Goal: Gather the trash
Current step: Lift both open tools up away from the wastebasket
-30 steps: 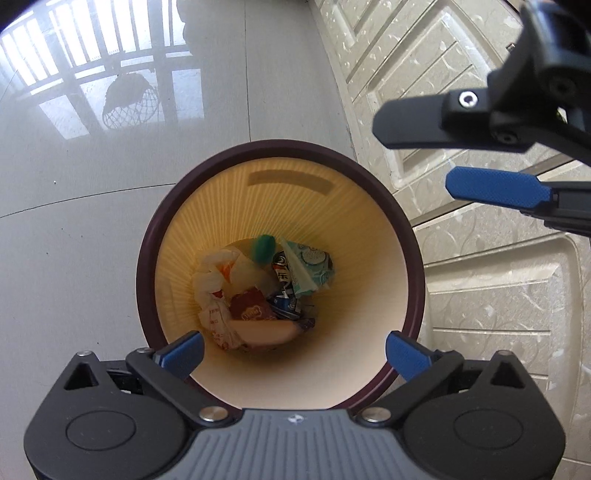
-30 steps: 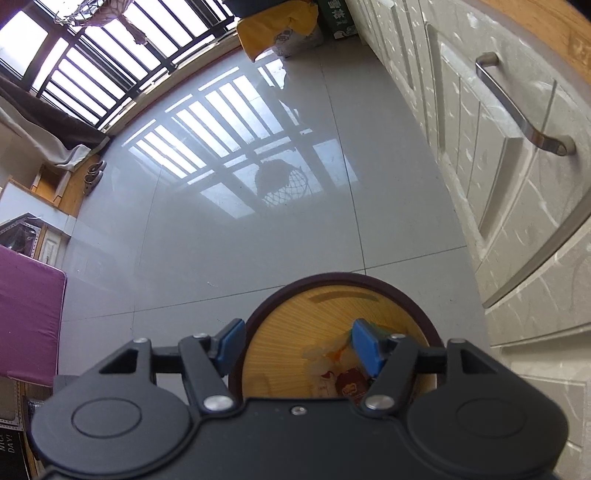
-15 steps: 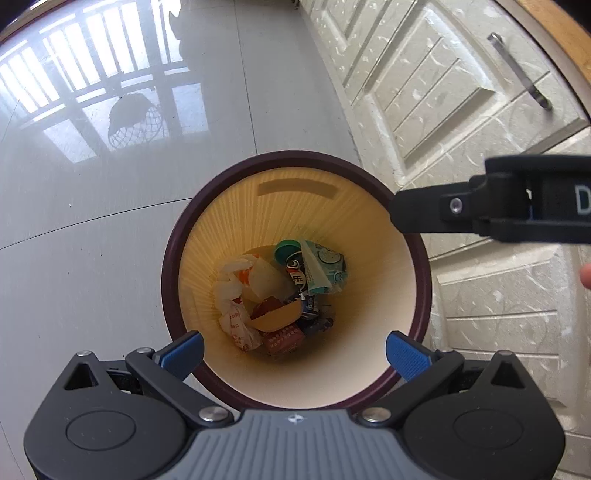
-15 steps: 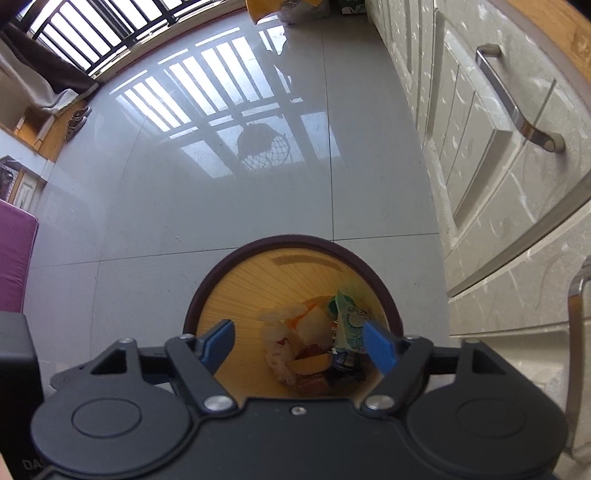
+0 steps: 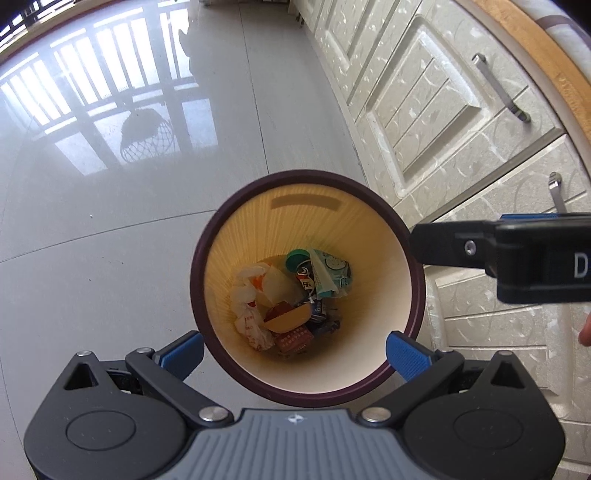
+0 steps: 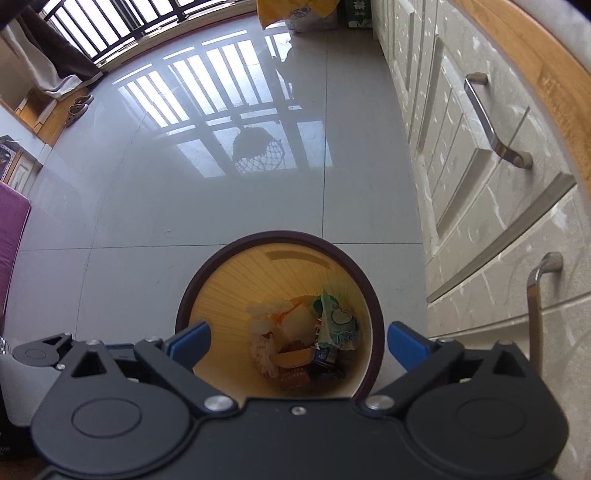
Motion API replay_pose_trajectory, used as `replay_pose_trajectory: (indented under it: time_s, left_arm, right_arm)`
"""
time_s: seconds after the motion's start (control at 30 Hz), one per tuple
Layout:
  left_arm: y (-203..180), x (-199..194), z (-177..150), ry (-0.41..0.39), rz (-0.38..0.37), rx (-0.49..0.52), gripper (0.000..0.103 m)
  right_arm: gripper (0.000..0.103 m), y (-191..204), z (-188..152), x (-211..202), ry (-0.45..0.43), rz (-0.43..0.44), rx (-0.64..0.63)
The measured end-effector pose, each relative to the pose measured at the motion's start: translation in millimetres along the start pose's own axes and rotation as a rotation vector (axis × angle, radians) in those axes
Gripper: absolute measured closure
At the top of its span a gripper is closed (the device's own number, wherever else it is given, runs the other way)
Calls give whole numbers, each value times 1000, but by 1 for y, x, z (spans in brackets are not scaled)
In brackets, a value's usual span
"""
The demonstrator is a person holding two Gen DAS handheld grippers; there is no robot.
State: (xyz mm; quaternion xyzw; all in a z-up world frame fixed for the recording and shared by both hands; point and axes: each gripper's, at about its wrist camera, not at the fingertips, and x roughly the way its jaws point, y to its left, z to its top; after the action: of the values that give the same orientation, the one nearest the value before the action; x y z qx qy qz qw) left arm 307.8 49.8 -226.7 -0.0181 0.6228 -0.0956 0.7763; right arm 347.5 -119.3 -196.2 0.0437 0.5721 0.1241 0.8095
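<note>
A round waste bin with a dark brown rim (image 5: pixel 199 258) and a pale yellow inner wall stands on the grey floor; it also shows in the right wrist view (image 6: pixel 184 299). Its bottom holds trash (image 5: pixel 291 299): white crumpled wrappers, a green packet, a can, red packs and a yellow piece. My left gripper (image 5: pixel 295 350) is open and empty, high above the bin's near rim. My right gripper (image 6: pixel 299 341) is open and empty, also above the bin. Its black body (image 5: pixel 517 254) shows at the right of the left wrist view.
Cream cabinet doors and drawers with metal handles (image 6: pixel 495 122) run along the right, close to the bin. Glossy grey floor tiles (image 6: pixel 184 177) stretch ahead to a barred window. A purple object (image 6: pixel 11 229) is at the far left. Yellow bags (image 6: pixel 295 14) lie far ahead.
Both grippers have risen and drawn back from the bin, which looks smaller now. A yellow piece and red packs now lie on top of the trash.
</note>
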Motion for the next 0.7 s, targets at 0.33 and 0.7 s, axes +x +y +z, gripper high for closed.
replay_pose_trajectory:
  time_s: [0.33, 0.7]
  left_arm:
    - [4, -31, -19, -34, 32, 0, 0]
    - [16, -84, -41, -161, 85, -41, 0]
  right_arm:
    - [0, 10, -10, -40, -50, -24, -10]
    - [0, 19, -27, -79, -92, -84, -85]
